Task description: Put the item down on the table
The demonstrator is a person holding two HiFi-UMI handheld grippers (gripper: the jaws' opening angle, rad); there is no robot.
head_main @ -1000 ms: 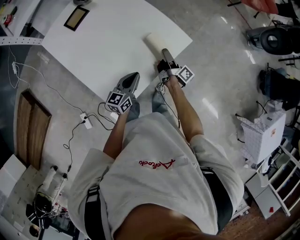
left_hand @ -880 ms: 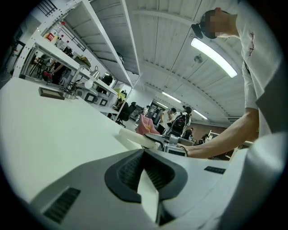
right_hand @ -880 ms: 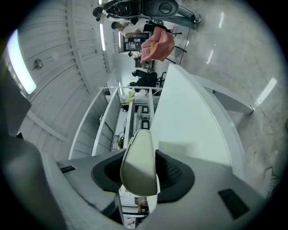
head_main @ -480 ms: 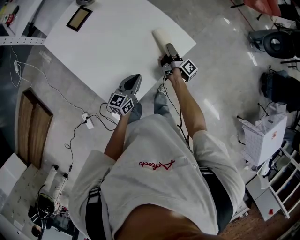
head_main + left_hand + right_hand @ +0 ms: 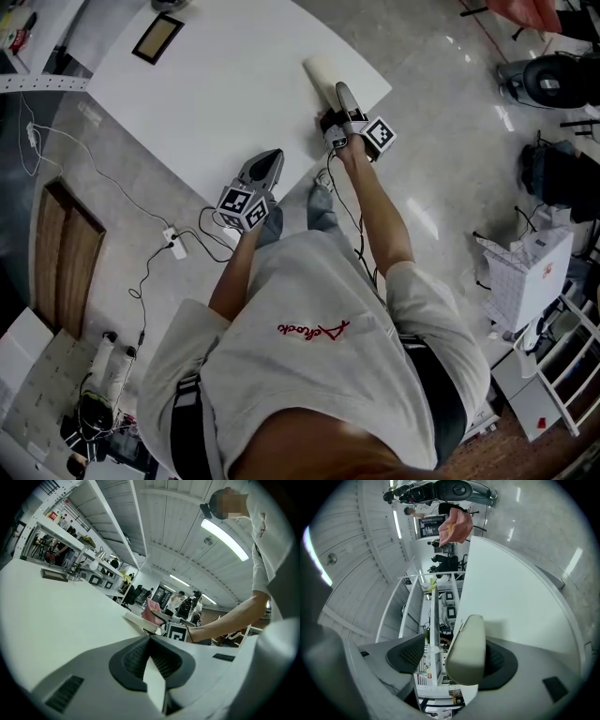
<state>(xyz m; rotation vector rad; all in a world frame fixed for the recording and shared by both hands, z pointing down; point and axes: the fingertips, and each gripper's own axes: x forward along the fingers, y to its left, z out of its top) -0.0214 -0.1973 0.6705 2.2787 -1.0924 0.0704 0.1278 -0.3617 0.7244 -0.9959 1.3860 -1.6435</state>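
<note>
One large white table (image 5: 216, 84) fills the upper part of the head view; its near edge runs diagonally, and its right corner is rounded. Most of the top is bare to the left of and beyond the task's thing, with only a dark framed flat object (image 5: 155, 36) at the far left end. Grey floor lies below the near edge, with a wooden panel (image 5: 61, 253) and a white power strip (image 5: 173, 246) trailing cables. The cream oblong item (image 5: 322, 73) lies on the table close to the rounded corner, just inside the near edge. Its long axis runs away from the person, the far end up-left in the head view and the near end toward the right gripper (image 5: 341, 92). In the right gripper view the cream oblong item (image 5: 466, 648) stands between the jaws of the right gripper (image 5: 454, 641). It sits against one pad, a clear gap separates it from the other, and the jaws are opening. The left gripper (image 5: 272, 155) sits at the near table edge, well apart from the item. In its own view the left gripper (image 5: 150, 639) has its jaw tips together with nothing between them.
</note>
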